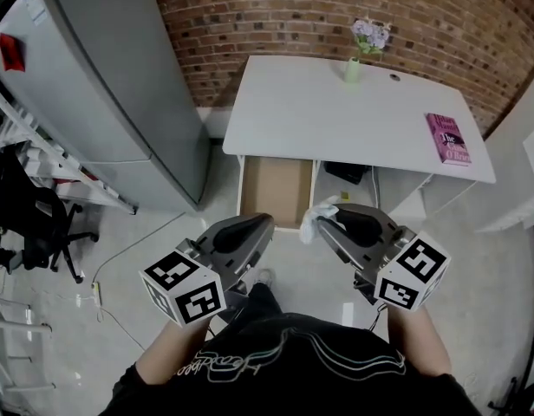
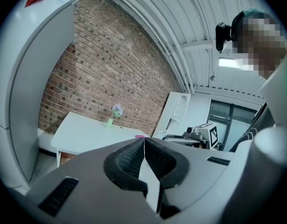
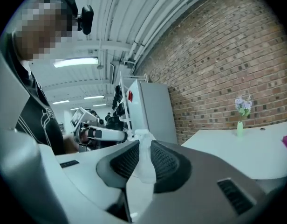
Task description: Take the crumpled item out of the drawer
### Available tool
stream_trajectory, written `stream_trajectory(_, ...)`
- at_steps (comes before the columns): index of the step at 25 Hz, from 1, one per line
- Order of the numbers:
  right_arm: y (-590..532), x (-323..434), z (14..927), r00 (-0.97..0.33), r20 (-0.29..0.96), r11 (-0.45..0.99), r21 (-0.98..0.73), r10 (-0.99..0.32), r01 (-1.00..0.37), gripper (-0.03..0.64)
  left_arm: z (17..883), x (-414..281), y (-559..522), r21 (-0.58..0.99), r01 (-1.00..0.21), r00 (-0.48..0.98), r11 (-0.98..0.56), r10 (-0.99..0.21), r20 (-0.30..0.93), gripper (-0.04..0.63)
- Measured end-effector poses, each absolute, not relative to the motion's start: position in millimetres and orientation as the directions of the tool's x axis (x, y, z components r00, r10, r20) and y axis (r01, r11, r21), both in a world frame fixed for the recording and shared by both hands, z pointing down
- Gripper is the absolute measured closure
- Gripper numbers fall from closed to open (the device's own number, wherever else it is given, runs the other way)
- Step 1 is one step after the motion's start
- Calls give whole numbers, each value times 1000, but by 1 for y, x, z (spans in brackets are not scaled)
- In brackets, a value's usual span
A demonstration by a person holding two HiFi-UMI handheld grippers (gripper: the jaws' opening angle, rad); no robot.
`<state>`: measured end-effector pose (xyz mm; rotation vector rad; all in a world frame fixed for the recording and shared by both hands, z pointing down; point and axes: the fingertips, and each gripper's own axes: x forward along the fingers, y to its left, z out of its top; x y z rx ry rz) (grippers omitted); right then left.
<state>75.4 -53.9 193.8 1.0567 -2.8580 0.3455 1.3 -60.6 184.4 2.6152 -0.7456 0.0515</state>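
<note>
— Where do we stand with the task?
— We judge the taking-out nearly done. The crumpled item (image 1: 314, 221), a white wad, is clear of the drawer (image 1: 276, 189), which hangs open below the front edge of the counter (image 1: 336, 120) and shows only its bare brown bottom.
— Which tongs have it?
— Our right tongs (image 3: 144, 158) are clamped on it, jaws nearly together. The wad is pinched between the ribbed pads, with its top sticking out past the tips. It hangs just off the drawer's front right corner, above the floor.
— And the left tongs (image 2: 144, 155)?
— Closed on nothing, pads meeting, beside the right ones and in front of the drawer.
— What does the next move call for?
— We think a steady grip while we carry the wad somewhere to set it down, perhaps the counter. The drawer may want pushing shut.
</note>
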Motion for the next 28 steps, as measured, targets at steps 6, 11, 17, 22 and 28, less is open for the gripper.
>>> stream_trajectory(6, -7, 84, 175, -779, 70, 765, -156, -623, -625, 523, 169, 10, -23, 344, -513, 855, -787, -505, 120, 572)
stream_trajectory(11, 6, 85, 163, -785, 53, 774, -142, -617, -618, 523, 159, 15, -7, 320, -500, 864, -805, -488, 122, 572)
stream_trajectory(17, 13, 84, 157, -785, 37, 774, -141, -619, -617, 523, 149, 16, 3, 304, -503, 863, -809, -490, 123, 572)
stream_trajectory(22, 19, 83, 152, -788, 45, 777, -142, -614, -613, 523, 142, 14, 11, 310, -509, 859, -803, -499, 116, 572)
stream_trajectory(28, 17, 81, 152, -785, 52, 772, -154, -618, -617, 523, 142, 11, 12, 328, -508, 858, -797, -500, 114, 571)
